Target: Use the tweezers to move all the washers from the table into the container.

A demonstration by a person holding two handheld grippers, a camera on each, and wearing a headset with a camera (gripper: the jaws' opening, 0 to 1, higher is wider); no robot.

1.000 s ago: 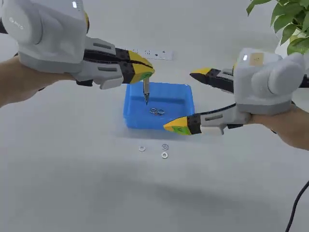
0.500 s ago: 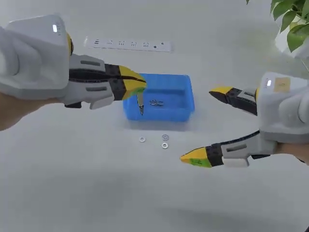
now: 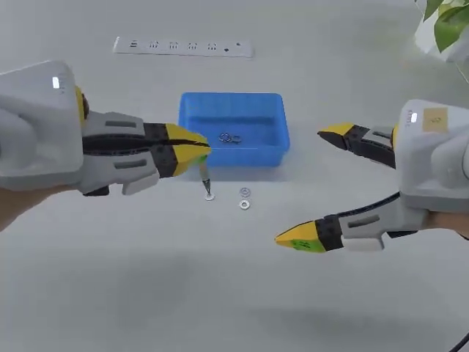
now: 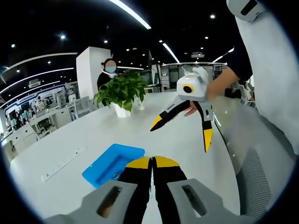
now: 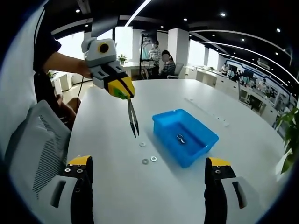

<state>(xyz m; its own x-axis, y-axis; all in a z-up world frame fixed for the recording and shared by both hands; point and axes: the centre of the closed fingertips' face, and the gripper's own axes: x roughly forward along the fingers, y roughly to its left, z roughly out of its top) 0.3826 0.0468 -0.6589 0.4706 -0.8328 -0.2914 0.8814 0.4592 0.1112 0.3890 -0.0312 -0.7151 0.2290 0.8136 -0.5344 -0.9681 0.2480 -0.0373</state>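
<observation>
My left gripper (image 3: 198, 150) is shut on thin metal tweezers (image 3: 204, 176), which point down. Their tip rests at the leftmost of three small washers (image 3: 209, 196) on the white table, just in front of the blue container (image 3: 234, 96). Two more washers (image 3: 245, 198) lie a little to the right. The container holds a couple of washers (image 3: 231, 138). My right gripper (image 3: 308, 187) hangs open to the right of the washers, holding nothing. The right gripper view shows the tweezers (image 5: 132, 116), table washers (image 5: 145, 161) and container (image 5: 170, 145).
A white power strip (image 3: 183, 47) lies behind the container. A potted plant (image 3: 443, 26) stands at the far right corner. In the left gripper view a person stands behind the plant (image 4: 122, 91). Bare tabletop lies all around the washers.
The left gripper has carried the tweezers from above the container down to the table in front of it, tip now at a washer. The right gripper has drawn back from the container.
</observation>
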